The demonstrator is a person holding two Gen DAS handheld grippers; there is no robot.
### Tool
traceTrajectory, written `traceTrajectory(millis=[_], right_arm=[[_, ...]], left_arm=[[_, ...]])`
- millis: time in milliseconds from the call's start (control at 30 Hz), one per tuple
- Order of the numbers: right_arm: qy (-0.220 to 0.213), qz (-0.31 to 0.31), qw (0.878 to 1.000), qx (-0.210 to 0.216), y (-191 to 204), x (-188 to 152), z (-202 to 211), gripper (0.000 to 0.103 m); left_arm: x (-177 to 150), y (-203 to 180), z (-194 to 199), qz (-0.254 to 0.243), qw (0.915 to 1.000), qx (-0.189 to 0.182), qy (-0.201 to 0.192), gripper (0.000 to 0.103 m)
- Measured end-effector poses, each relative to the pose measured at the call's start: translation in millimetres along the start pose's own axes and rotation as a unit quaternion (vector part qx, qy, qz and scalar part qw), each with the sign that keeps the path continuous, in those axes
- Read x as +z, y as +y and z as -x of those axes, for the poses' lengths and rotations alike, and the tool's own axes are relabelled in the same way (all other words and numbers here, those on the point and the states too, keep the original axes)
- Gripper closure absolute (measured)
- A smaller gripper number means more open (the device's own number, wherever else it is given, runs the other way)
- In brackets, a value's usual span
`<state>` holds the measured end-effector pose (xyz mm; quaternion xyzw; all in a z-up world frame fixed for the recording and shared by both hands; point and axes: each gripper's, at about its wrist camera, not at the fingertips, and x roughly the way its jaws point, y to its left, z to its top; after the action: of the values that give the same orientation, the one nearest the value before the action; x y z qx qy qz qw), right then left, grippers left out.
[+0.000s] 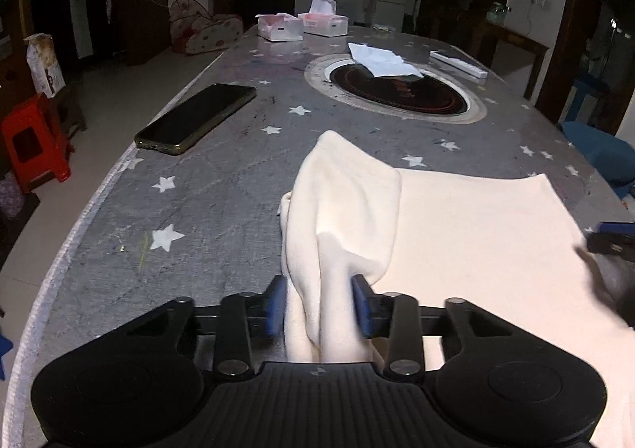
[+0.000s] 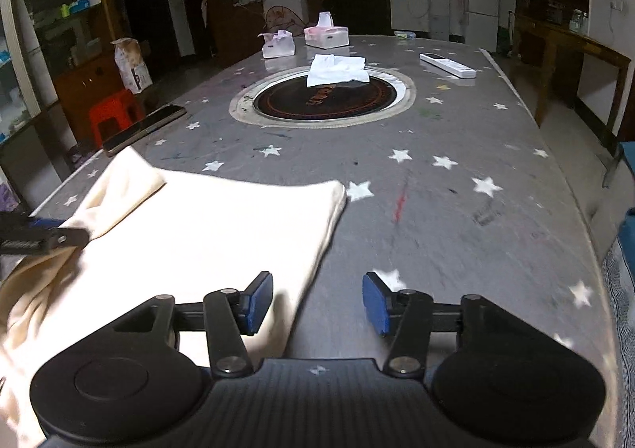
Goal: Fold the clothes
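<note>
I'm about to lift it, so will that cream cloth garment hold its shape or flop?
The cream cloth garment will probably flop: its bunched part already drapes in soft folds. It looks thin, so likely light. It may drag rather than slide on the grey star-patterned table.

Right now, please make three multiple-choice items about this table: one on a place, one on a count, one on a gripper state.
1. Where does the loose white tissue lie?
A. on the phone
B. on the round black cooktop's far edge
C. on the cream garment

2. How many tissue boxes stand at the table's far end?
A. two
B. one
C. four

3. What is between the right gripper's jaws?
A. the remote
B. a fold of cloth
C. nothing

Key: 1 B, the tissue overlaps the cooktop's rim; 2 A, two boxes stand side by side; 3 C, the blue pads stand apart over the cream garment's edge and bare table.
</note>
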<state>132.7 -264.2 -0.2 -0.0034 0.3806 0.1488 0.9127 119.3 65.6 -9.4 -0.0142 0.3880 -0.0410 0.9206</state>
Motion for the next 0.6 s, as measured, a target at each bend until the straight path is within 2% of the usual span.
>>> traceTrajectory(millis=[33,133,167,200,233,400,600], right_arm=[[0.003,-0.003,1.0,-0.001,0,3,-8,0.059],[0.004,-0.004,1.0,-0.003,-1,10,-23,0.071],[0.003,-0.001,1.0,-0.003,-1,12,-26,0.081],[0.002,0.001,1.0,-0.003,-1,14,-29,0.095],[0.001,0.009,1.0,-0.005,0,16,-31,0.099],[0.001,0.049,0.998,-0.027,6,27,-39,0.1],[-0.008,0.061,0.996,-0.064,-5,54,-55,0.1]], left_arm=[[0,0,0,0.0,1.0,-0.003,0.0,0.073],[1,-1,0,-0.001,1.0,-0.01,0.0,0.077],[1,-2,-1,-0.001,1.0,-0.01,0.0,0.078],[2,-3,-1,-0.002,0.9999,-0.01,0.0,0.078],[3,-4,-2,-0.002,0.9999,-0.012,0.001,0.079],[12,-11,-13,-0.002,0.9998,-0.02,0.001,0.08],[32,-26,-35,0.01,0.9996,-0.026,0.0,0.08]])
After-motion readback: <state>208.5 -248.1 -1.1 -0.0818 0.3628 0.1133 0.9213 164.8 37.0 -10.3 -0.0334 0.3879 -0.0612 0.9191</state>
